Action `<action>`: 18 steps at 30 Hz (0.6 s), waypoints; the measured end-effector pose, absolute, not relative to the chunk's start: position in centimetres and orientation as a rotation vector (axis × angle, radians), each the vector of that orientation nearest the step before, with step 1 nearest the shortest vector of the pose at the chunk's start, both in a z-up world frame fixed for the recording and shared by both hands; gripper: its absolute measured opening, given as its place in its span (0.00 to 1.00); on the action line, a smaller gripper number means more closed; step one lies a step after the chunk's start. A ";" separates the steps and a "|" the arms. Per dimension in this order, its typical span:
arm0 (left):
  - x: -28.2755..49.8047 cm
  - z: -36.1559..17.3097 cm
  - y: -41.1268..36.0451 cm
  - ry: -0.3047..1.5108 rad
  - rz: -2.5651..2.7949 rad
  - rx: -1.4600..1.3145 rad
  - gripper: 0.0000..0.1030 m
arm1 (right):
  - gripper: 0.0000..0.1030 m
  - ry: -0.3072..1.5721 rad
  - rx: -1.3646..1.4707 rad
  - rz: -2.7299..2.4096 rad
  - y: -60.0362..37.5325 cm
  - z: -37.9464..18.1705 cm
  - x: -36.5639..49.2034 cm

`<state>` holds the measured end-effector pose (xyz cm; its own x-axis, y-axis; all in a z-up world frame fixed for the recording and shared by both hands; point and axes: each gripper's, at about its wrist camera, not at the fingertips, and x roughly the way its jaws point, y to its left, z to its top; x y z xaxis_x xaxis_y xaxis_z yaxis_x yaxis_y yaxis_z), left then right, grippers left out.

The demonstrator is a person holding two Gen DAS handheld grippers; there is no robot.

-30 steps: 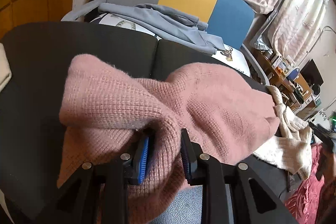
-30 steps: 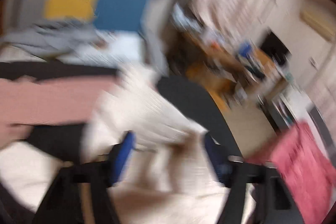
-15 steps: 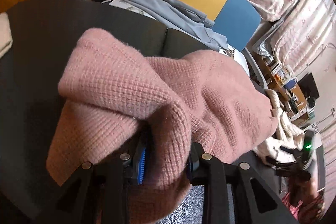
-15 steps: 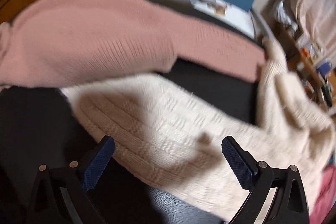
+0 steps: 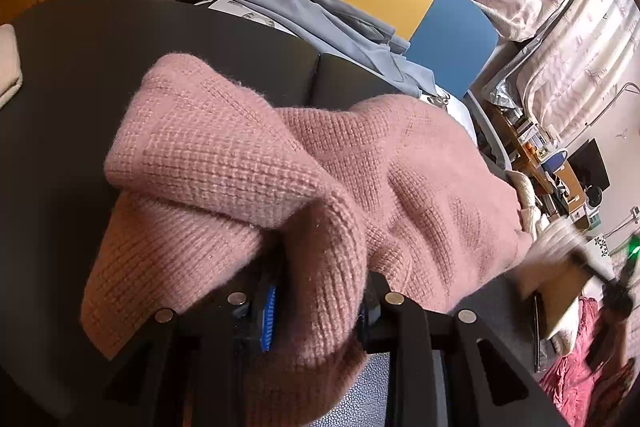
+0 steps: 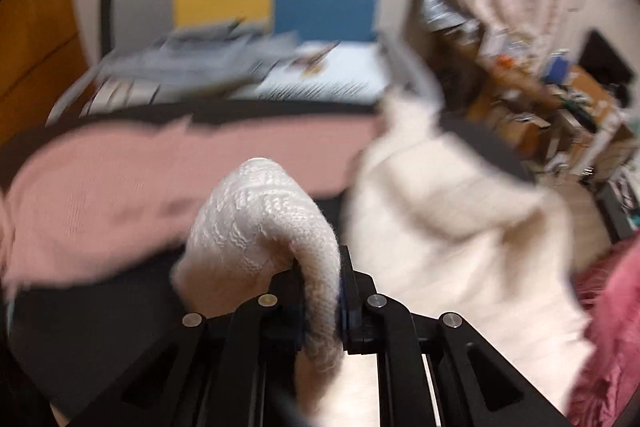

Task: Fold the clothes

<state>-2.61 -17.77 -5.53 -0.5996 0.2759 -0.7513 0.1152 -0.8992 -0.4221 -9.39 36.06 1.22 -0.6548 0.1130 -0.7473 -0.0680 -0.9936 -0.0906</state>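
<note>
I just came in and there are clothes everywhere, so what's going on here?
A person is folding clothes on a dark padded surface, with a handheld gripper in each hand. The left gripper is clamped on a bunched fold of the pink knit sweater. The right gripper is closing its jaws on a fold of the cream knit sweater, which lies beside the pink one. Neither is folded yet; both are still rumpled. A grey garment waits behind.

Motion blur smears the right wrist view beyond the cream sweater [image 6: 272, 227]; desk clutter [image 6: 560, 107] stays unreadable.
</note>
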 end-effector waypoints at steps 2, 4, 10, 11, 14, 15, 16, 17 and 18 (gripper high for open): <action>-2.6 -5.5 -17.8 -0.668 2.650 -1.360 0.29 | 0.12 -0.085 -1.134 2.729 38.3 4.8 -9.6; -2.6 -5.5 -17.8 -0.661 2.653 -1.361 0.29 | 0.12 -0.109 -1.012 2.667 40.4 8.3 -9.5; -2.6 -5.4 -17.8 -0.650 2.655 -1.370 0.29 | 0.13 -0.119 -0.930 2.452 46.6 10.2 -12.6; -2.6 -5.4 -17.7 -0.647 2.655 -1.372 0.29 | 0.13 -0.084 -0.983 2.435 47.3 8.8 -13.2; -2.6 -5.4 -17.7 -0.639 2.656 -1.376 0.29 | 0.22 -0.058 -1.144 2.349 48.1 3.6 -14.6; -2.6 -5.4 -17.7 -0.635 2.655 -1.377 0.29 | 0.26 -0.062 -1.200 2.324 47.8 1.9 -14.7; -2.7 -5.4 -17.8 -0.629 2.652 -1.381 0.29 | 0.26 -0.066 -1.255 2.297 47.6 0.2 -14.8; -2.7 -5.4 -17.8 -0.624 2.649 -1.384 0.30 | 0.26 -0.076 -1.292 2.272 47.2 -1.0 -14.7; -2.8 -5.4 -17.8 -0.619 2.646 -1.387 0.30 | 0.27 -0.105 -1.266 2.261 46.5 -1.0 -13.9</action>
